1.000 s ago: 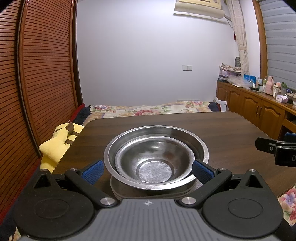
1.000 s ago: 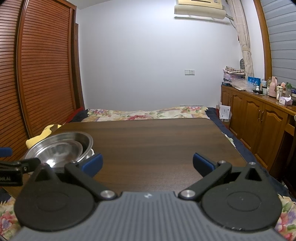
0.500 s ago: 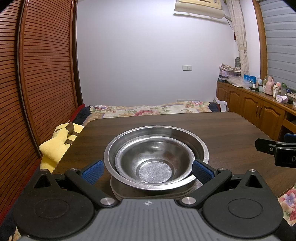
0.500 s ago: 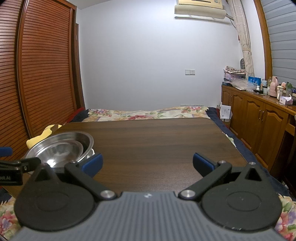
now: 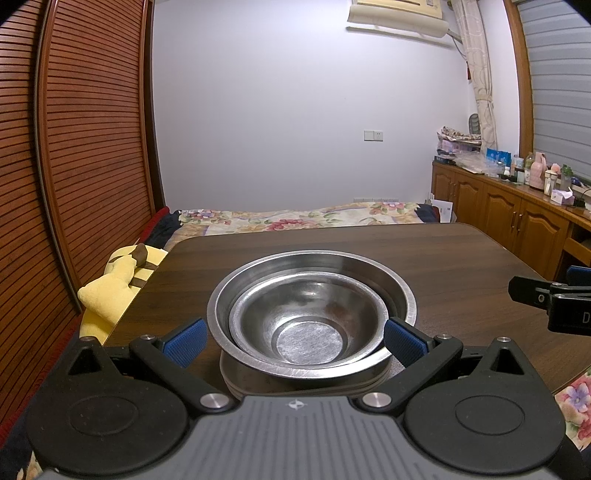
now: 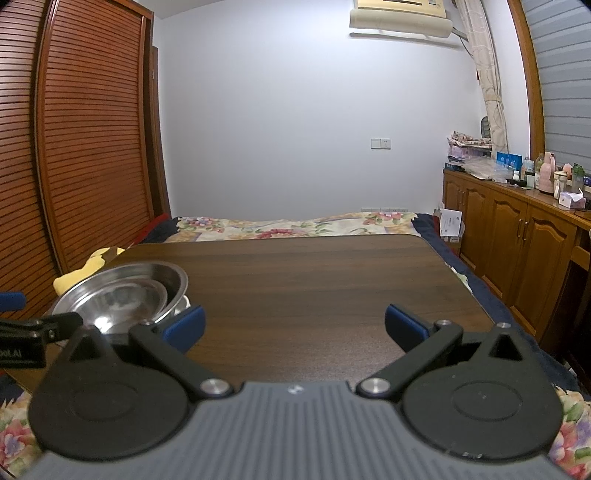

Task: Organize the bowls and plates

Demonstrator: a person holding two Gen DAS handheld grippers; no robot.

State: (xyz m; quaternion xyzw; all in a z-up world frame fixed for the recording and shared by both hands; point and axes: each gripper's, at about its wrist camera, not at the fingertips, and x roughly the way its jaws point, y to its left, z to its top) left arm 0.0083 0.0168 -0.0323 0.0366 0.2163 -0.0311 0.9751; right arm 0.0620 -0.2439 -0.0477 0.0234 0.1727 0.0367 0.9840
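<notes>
Left wrist view: low, close over stacked bowls, facing far wall. Right wrist view: further right, same facing. Shared: table, bowls, bed.

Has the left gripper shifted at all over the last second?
No. The left gripper stays open around the nested steel bowls, which sit at the same spot against the table edge throughout.

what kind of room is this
Most likely a bedroom at home: a bed with a floral cover lies beyond the dark wooden table, louvred wardrobe doors fill the left wall, and an air conditioner hangs above.
</notes>
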